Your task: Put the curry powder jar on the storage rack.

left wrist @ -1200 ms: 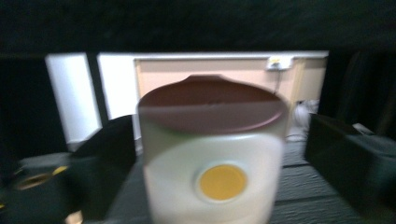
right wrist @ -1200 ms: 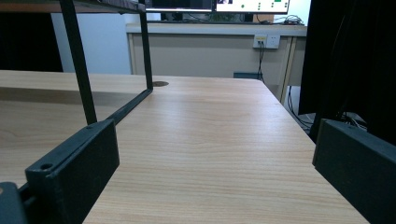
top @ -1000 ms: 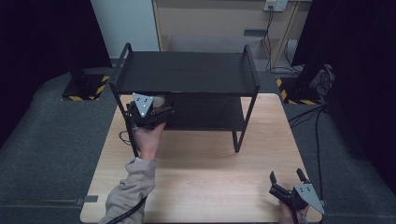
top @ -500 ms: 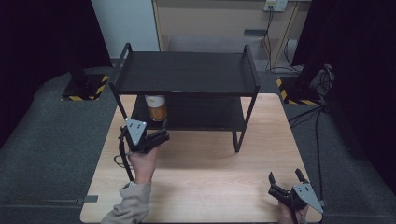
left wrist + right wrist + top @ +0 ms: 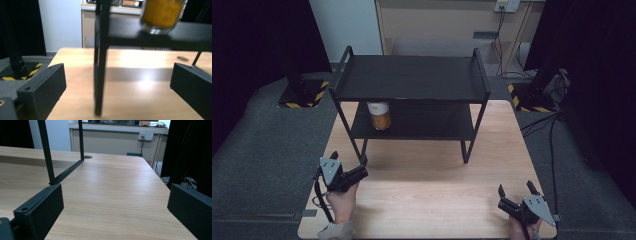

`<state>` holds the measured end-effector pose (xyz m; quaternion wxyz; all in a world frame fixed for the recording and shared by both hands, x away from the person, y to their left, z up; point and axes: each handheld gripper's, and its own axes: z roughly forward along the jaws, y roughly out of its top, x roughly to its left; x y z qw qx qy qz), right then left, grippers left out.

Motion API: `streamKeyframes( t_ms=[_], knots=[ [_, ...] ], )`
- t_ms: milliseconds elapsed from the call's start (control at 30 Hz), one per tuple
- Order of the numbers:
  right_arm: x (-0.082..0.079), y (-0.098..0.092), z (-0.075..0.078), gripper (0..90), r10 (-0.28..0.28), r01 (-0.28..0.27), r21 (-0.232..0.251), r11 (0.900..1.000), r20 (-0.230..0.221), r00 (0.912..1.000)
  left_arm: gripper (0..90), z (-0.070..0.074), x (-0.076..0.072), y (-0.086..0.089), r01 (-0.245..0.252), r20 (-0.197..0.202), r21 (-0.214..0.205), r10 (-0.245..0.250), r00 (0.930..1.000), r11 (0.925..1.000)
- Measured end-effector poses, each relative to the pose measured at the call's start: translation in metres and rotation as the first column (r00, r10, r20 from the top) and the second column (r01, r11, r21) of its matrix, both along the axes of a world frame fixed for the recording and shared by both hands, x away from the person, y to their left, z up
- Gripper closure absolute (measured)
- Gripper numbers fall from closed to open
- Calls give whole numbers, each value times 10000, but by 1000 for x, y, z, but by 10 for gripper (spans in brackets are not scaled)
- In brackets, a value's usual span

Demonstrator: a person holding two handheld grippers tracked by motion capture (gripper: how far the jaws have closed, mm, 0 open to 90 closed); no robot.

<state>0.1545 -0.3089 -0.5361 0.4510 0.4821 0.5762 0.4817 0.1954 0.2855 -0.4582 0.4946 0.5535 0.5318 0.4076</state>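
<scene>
One clear glass jar of orange stuff with a pale lid [image 5: 379,115] stands upright on the lower shelf of the black metal two-tier rack [image 5: 412,80], toward its left end, nothing else beside it. In my left gripper view the jar [image 5: 161,15] shows blurred at top right, sitting on the shelf edge, rack leg straight ahead of me. My left gripper [image 5: 349,172] hangs over the front left part of the light wooden table [image 5: 432,195], near the rack's front left leg, well apart from the jar; jaws spread wide, nothing between them. My right gripper [image 5: 514,192] sits at the front right corner of the table, far from the rack, jaws also spread and empty; its view looks across bare wood toward the rack's right legs [image 5: 48,157]. Judgement: the placing looks done, jar is on the shelf and let go, both tools clear of it. What is left, as far as I can tell: nothing more than parking the hands, unless another item is to follow; none is on the table. Top shelf bare.
</scene>
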Motion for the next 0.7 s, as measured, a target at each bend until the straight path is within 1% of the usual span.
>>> streamKeyframes(
  t_ms=[200,267,367,433,500,533,567,600,667,700],
  knots=[
    [1,-1,2,8,109,-109,-54,9999,-128,9999,0,-24,-13,24,-21,-169,-85,19,9999,10000],
    [2,0,2,8,96,-98,-78,9999,-141,9999,0,-30,-15,28,-15,-279,-70,13,9996,10000],
    [1,1,2,7,34,-35,-123,9999,-133,9999,0,-37,-15,32,46,-557,-115,-52,9984,9999],
    [1,3,1,6,-86,85,-78,9999,-93,9999,0,-42,-14,35,143,-857,-127,-153,9962,9998],
    [0,2,0,6,-131,131,8,9999,-24,9999,3,-48,-13,39,302,-1075,-386,-342,9936,9988],
    [0,2,0,6,-147,148,28,9999,-15,9999,3,-48,-11,41,366,-1257,-512,-428,9911,9980],
    [0,2,0,5,-131,131,0,9999,-15,9999,3,-48,-11,43,447,-1232,-615,-521,9910,9971],
    [0,2,0,5,-114,114,-45,9999,-23,9999,3,-50,-11,45,529,-1106,-689,-603,9920,9962],
    [0,3,1,5,-72,71,-155,9999,-58,10000,3,-50,-10,47,631,-1227,-811,-728,9898,9947],
    [0,3,1,6,-38,37,-196,9998,-53,10000,1,-50,-10,47,631,-1227,-811,-728,9898,9947]
  ],
)
